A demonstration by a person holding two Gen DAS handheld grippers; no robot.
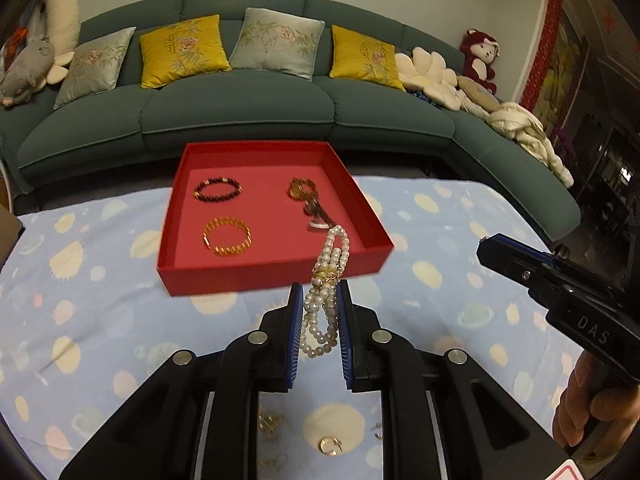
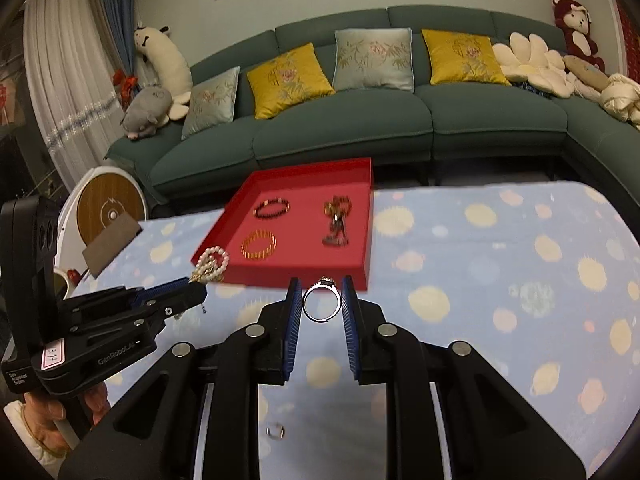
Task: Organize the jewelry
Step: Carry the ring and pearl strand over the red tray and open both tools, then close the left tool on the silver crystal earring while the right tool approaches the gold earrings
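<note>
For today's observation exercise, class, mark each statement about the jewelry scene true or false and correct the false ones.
1. The left gripper holds a white pearl bracelet. True.
2. The right gripper is empty. False: it holds a silver ring.
3. The shallow red tray holds a gold link bracelet and a dark beaded bracelet. True.
4. The tray sits on the green sofa. False: it rests on the light blue spotted cloth.
5. The pearl bracelet lies inside the tray. False: it hangs from the left gripper.
</note>
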